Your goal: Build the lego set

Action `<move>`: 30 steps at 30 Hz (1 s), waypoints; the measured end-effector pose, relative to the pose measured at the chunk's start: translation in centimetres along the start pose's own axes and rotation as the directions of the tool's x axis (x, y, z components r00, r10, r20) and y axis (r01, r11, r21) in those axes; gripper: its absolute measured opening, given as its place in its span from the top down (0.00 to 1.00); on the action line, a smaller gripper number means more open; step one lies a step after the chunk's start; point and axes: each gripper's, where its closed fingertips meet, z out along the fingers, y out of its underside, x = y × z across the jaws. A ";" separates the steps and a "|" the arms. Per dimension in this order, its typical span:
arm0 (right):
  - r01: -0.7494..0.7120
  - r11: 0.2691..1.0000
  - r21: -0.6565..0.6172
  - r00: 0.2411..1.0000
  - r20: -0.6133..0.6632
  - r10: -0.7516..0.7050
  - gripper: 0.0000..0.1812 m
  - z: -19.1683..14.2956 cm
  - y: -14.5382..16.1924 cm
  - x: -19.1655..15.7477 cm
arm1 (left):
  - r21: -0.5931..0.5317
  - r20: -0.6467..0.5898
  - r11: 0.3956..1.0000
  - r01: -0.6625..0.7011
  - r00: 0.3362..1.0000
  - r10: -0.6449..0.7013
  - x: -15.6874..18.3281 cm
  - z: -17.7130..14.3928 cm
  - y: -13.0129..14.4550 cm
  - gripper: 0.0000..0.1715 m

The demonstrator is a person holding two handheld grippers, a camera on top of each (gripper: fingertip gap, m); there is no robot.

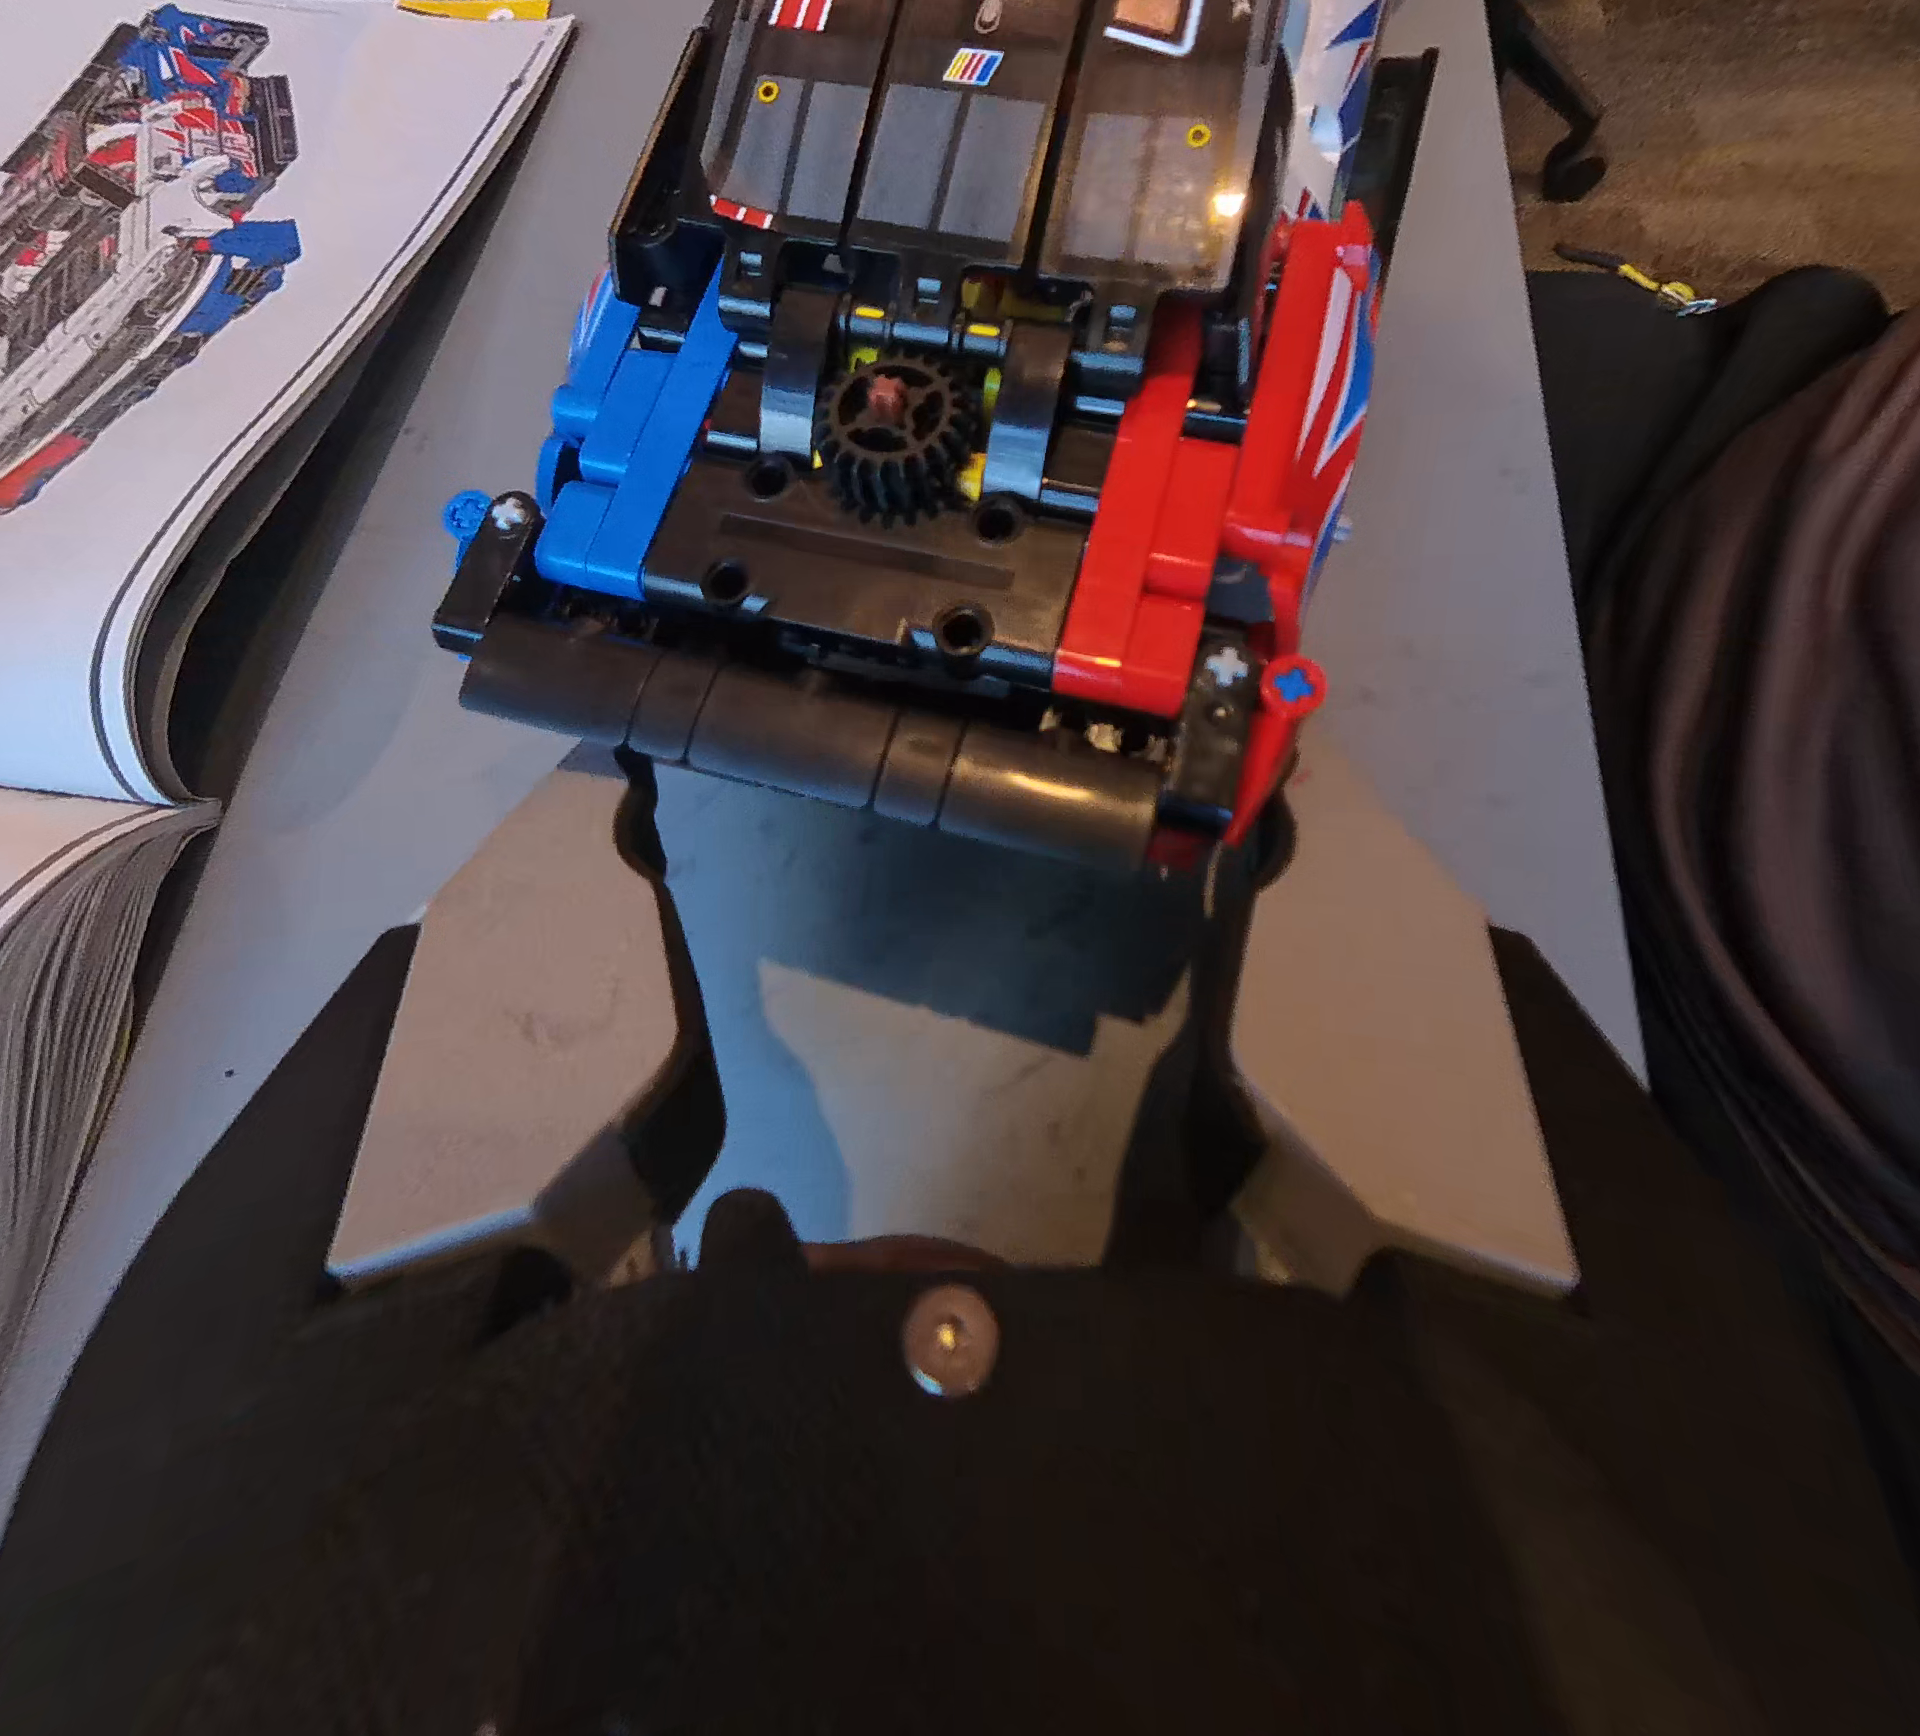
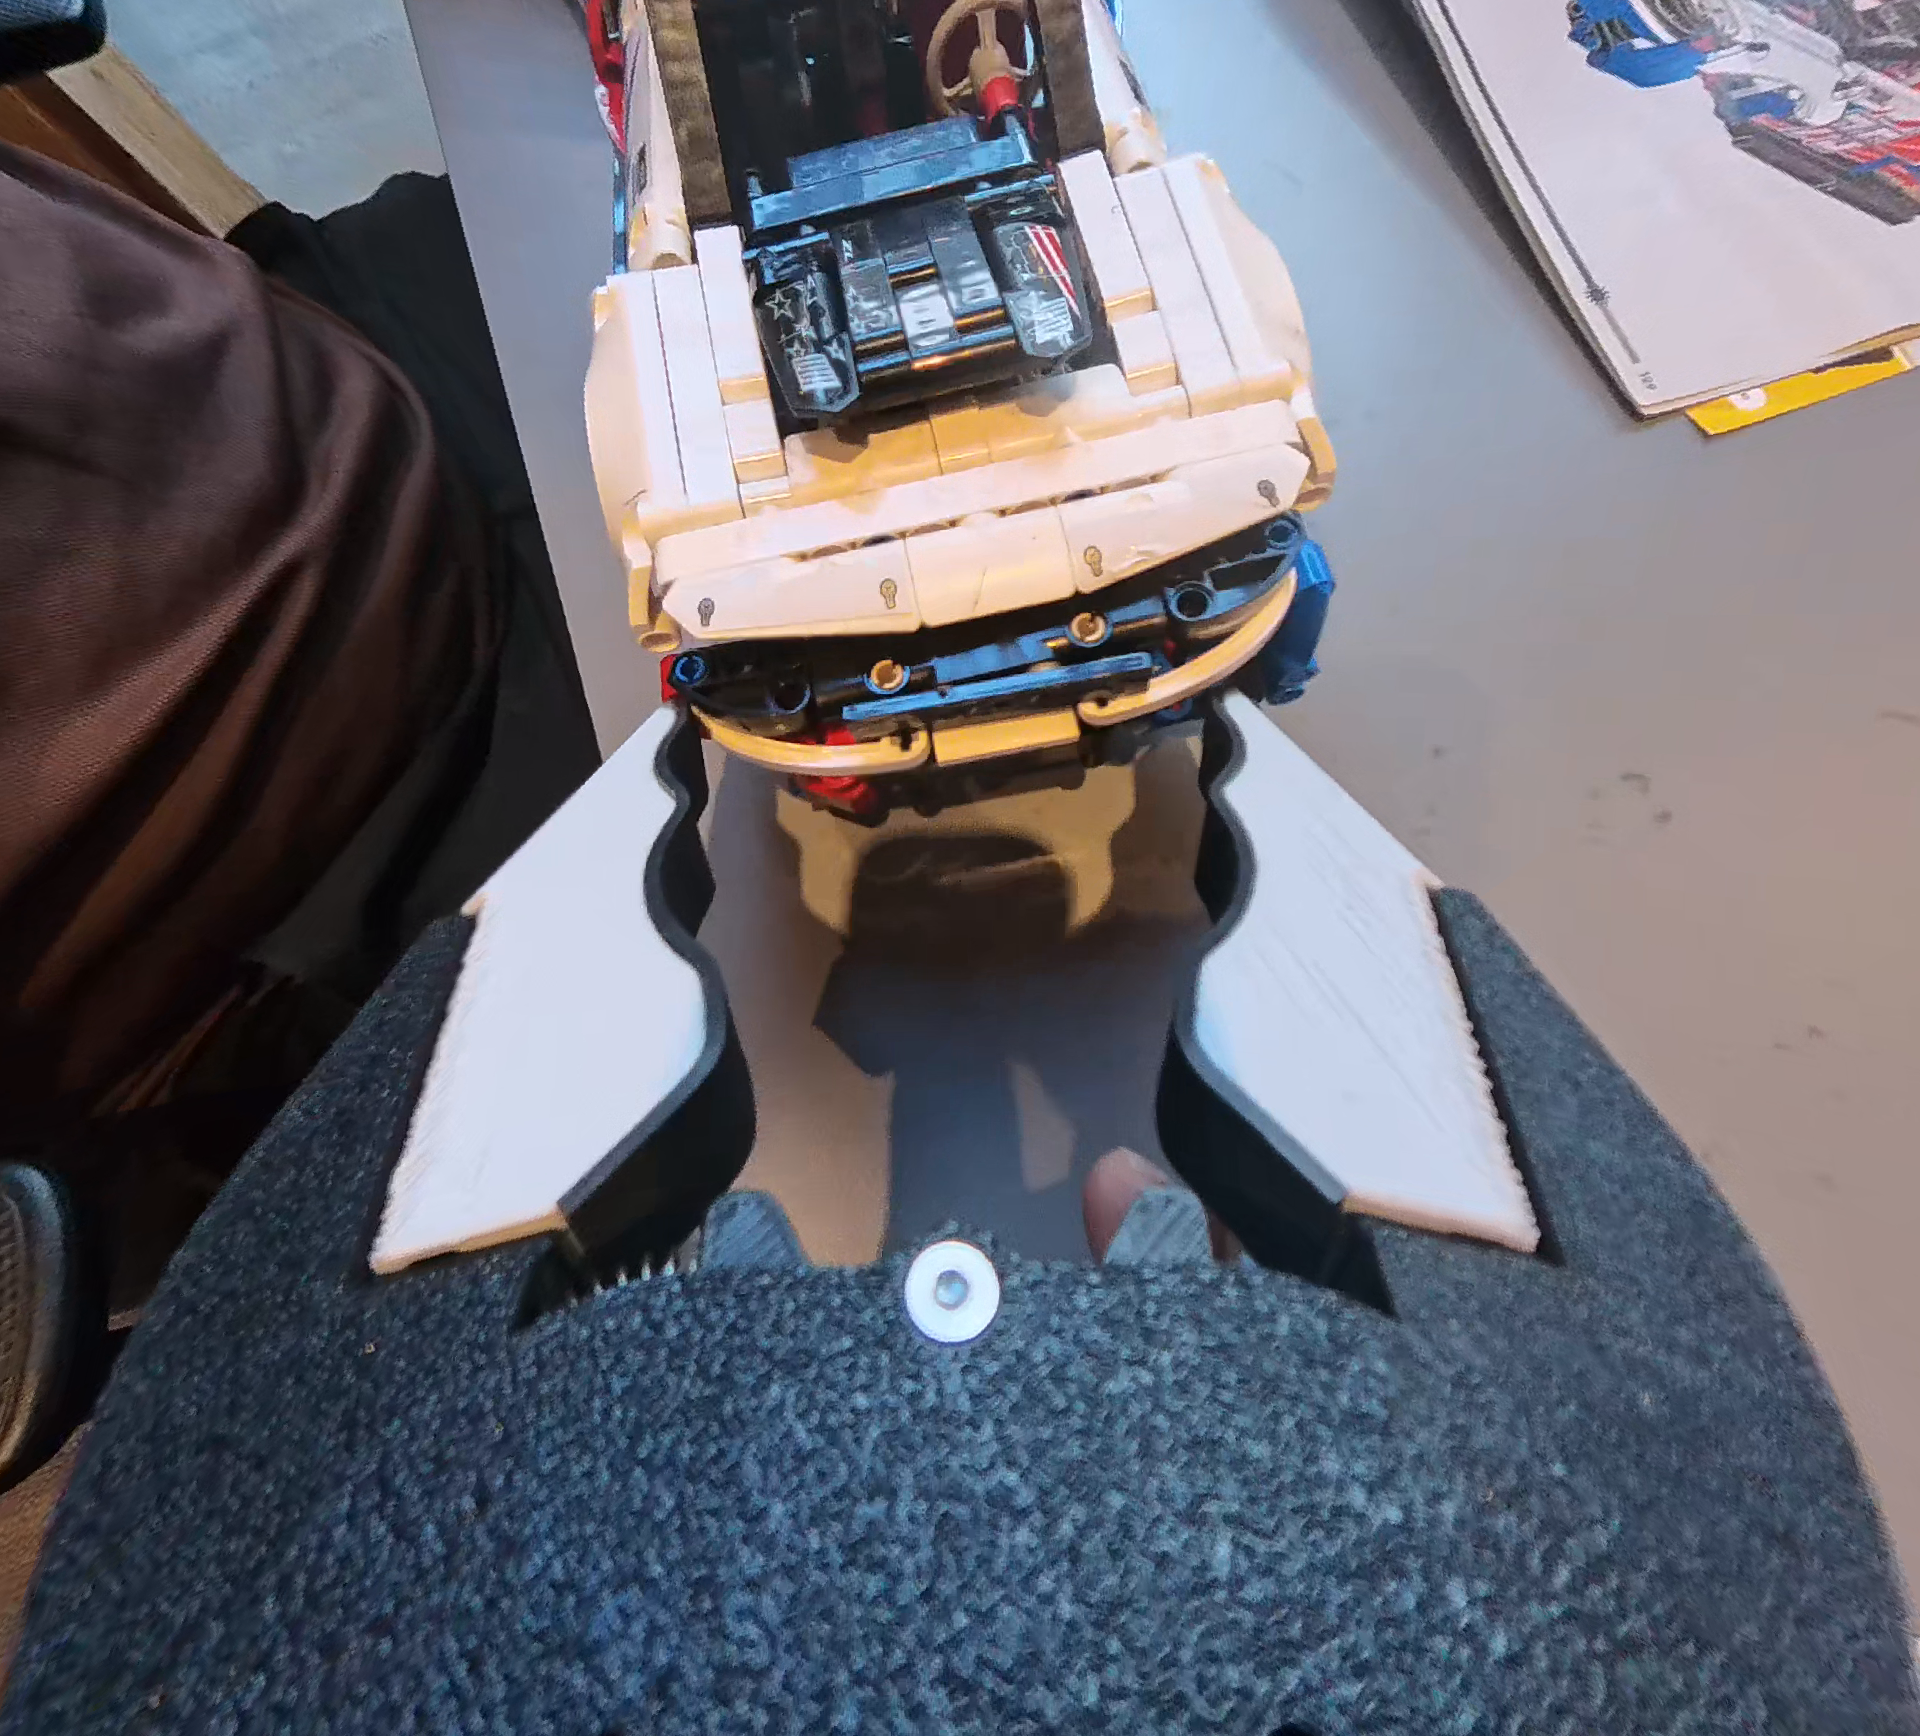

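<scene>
A lego race car stands on the grey table. The left wrist view shows its rear (image 1: 883, 543): black roof, blue and red side blocks, a black gear (image 1: 896, 431) and a black spoiler (image 1: 810, 730). My left gripper (image 1: 940, 803) is open, its tips just under the spoiler; contact cannot be told. The right wrist view shows the white hood (image 2: 956, 481) and the black front frame (image 2: 987, 658). My right gripper (image 2: 951, 730) is open, with its fingertips (image 2: 681, 751) on either side of the front bumper's lower part. It holds nothing.
An open instruction booklet lies on the table beside the car (image 1: 260, 315), (image 2: 1714, 76). A person in dark clothing sits at the table edge on the other side (image 1: 1766, 699), (image 2: 208, 595). A chair base (image 1: 1558, 76) stands on the carpet beyond. The grippers' ends are close to 25 centimetres from one another. The left tips stand about 15 centimetres off the car (image 1: 260, 315). The right camera catches it too, in the right wrist view (image 2: 1545, 1).
</scene>
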 end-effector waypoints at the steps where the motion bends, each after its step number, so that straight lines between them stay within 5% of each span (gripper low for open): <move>1: -0.006 1.000 0.000 1.000 0.006 0.006 0.46 0.0 0.0 0.1 | 0.008 -0.002 1.000 0.005 1.000 -0.005 0.0 -0.1 -0.1 0.35; 14: -0.027 0.999 0.030 0.997 0.068 0.025 0.51 -1.4 -0.2 1.0 | 0.091 -0.047 0.995 0.035 0.998 -0.031 0.1 -2.1 -0.4 0.46; 24: -0.153 0.988 0.028 0.980 0.133 0.148 0.48 -2.3 -0.2 2.3 | 0.081 -0.135 0.970 0.228 0.967 -0.216 -1.8 -2.5 -0.4 0.34; 30: -0.114 0.993 -0.044 0.981 0.155 0.119 0.44 0.4 -0.1 1.1 | -0.071 -0.243 0.969 0.235 0.939 -0.245 -1.3 0.3 -0.4 0.35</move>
